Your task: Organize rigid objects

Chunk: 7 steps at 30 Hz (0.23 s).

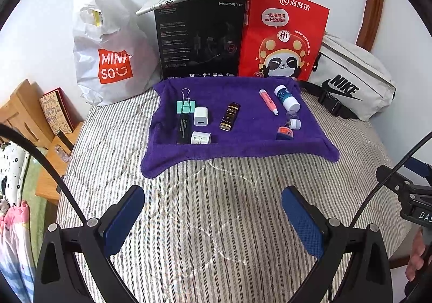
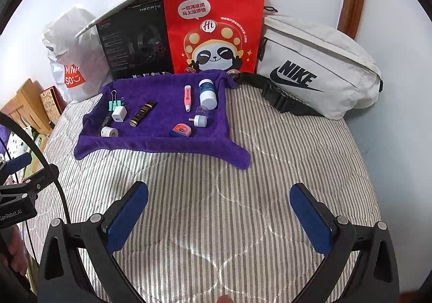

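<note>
1. The left gripper (image 1: 213, 219) is released, jaws wide apart, holding nothing, above the striped bedcover (image 1: 202, 222).
2. The right gripper (image 2: 218, 216) is likewise released and empty.
3. The purple towel (image 1: 243, 146) lies farther off and carries the green binder clip (image 1: 185, 105), white charger (image 1: 200, 115), dark bottle (image 1: 229, 115), pink highlighter (image 1: 268, 101) and white bottle (image 1: 286, 97).

Behind the towel you see a white Miniso bag (image 1: 108, 51), a black Hecate box (image 1: 201, 38), a red panda bag (image 1: 283, 35) and a white Nike pouch (image 1: 351, 78) lined against the wall on the striped bedcover (image 1: 216, 208).
</note>
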Motion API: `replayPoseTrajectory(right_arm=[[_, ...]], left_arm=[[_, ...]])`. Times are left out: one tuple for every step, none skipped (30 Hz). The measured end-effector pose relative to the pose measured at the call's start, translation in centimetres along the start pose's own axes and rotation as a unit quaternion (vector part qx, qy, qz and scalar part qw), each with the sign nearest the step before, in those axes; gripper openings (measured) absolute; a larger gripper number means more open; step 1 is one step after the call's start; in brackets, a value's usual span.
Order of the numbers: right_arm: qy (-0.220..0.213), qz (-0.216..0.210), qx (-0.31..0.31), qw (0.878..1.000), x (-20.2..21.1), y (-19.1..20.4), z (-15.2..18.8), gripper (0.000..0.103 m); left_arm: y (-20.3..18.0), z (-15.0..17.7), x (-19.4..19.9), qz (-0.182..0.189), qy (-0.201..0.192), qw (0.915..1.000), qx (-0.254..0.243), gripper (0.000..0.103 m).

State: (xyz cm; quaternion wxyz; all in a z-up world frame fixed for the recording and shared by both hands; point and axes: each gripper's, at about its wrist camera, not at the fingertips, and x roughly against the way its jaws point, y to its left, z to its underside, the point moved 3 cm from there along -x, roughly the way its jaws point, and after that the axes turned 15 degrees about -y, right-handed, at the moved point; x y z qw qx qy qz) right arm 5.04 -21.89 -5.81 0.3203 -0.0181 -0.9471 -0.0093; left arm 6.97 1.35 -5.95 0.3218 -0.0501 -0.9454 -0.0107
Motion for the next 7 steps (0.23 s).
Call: replayPoseTrajectory(right_arm=[[-0.001, 0.001, 0.000, 1.000, 0.06, -0.02, 0.00, 0.103], [0.000, 0.000, 0.000, 1.000, -0.04, 0.08, -0.02, 0.103], [0.000, 0.000, 0.000, 1.000, -0.03, 0.09, -0.01, 0.103], [-0.001, 0.000, 0.000, 1.000, -0.01, 0.10, -0.02, 0.103], [-0.001, 0.000, 0.000, 1.000, -0.01, 0.12, 0.00, 0.103], [0.000, -0.001, 0.000, 1.000, -0.04, 0.15, -0.01, 0.103], [0.000, -0.001, 0.000, 1.000, -0.10, 0.15, -0.04, 0.103]], left_arm=[[0.02, 0.02, 0.01, 0.000, 0.000, 1.0000, 0.000, 0.103], [-0.02, 0.01, 0.01, 0.000, 0.000, 1.0000, 0.001, 0.103], [-0.03, 0.03, -0.01, 0.000, 0.000, 1.0000, 0.001, 0.103], [-0.05, 0.07, -0.03, -0.001, 0.000, 1.0000, 0.001, 0.103], [-0.07, 0.07, -0.09, -0.001, 0.000, 1.0000, 0.000, 0.103], [-0.08, 0.05, -0.13, -0.001, -0.001, 1.0000, -0.001, 0.103], [-0.12, 0.01, -0.18, -0.002, -0.002, 1.0000, -0.002, 0.103]])
